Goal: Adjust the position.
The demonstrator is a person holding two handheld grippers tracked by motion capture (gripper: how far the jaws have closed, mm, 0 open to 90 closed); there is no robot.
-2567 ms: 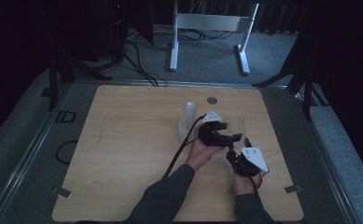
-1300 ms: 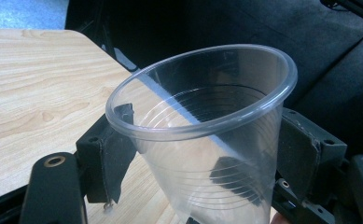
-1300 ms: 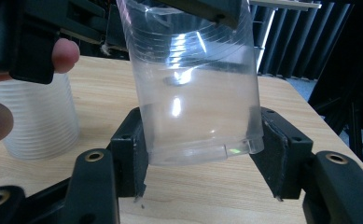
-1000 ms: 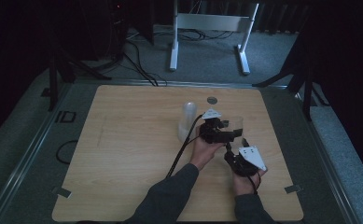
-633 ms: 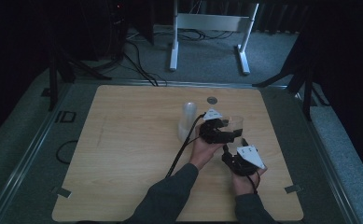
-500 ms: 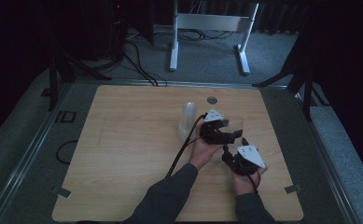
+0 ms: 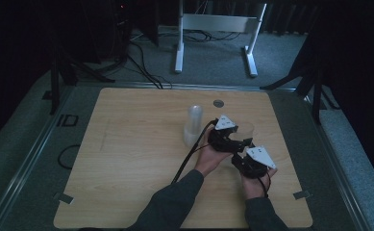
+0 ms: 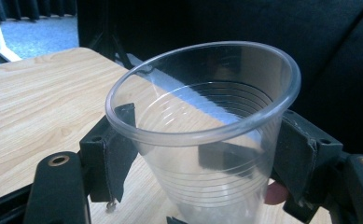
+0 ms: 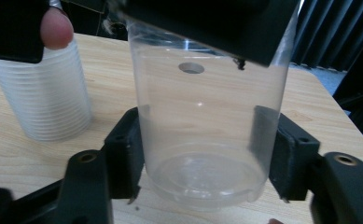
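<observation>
A clear plastic cup (image 7: 246,129) stands upright at the table's right middle. In the left gripper view the cup (image 8: 202,121) sits between the jaws of my left gripper (image 8: 202,154), which press its sides just under the rim. My right gripper (image 9: 200,149) is shut on the cup's (image 9: 202,107) lower part, close to the tabletop. From above, my left gripper (image 7: 236,136) reaches the cup from the left and my right gripper (image 7: 242,147) from the near side. A stack of clear cups (image 7: 193,126) stands just left of them.
The cup stack (image 9: 44,102) is close beside the left hand's fingers. A round hole (image 7: 218,103) lies in the wooden table (image 7: 127,154) behind the cup. A white metal stand (image 7: 213,29) is on the floor beyond the table. Dark drapes surround the space.
Both hands have shifted only slightly around the cup. The cup stays between both pairs of jaws at the same spot.
</observation>
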